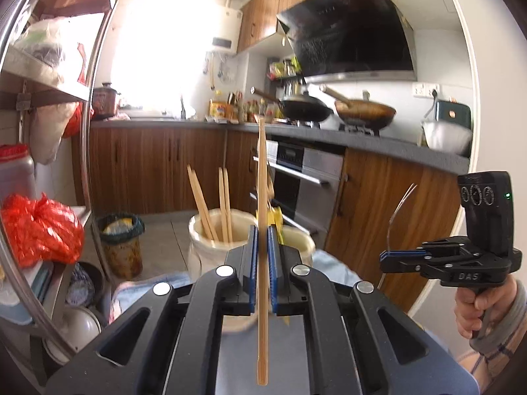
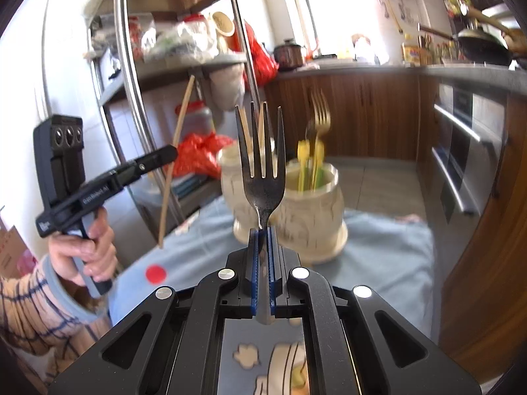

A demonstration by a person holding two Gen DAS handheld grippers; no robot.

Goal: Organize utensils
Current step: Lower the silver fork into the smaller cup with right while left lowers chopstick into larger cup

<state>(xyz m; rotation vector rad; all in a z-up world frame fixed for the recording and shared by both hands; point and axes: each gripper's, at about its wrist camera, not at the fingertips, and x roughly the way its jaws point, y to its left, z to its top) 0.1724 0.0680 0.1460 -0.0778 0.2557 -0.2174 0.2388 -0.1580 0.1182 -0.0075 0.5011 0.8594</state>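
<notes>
Jars: chopsticks (image 1: 210, 207) / forks (image 2: 318, 121) | hand-held grippers clamp chopstick (image 1: 262, 230), fork (image 2: 263, 171)

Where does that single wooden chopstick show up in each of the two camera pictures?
Left wrist view: the chopstick stands upright at centre, clamped in the left gripper.
Right wrist view: the chopstick slants at left.
Shared landmark: the cream jar holding chopsticks.

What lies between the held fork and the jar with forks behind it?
Nothing: in the right wrist view, the fork stands before the jar, only blue cloth below.
</notes>
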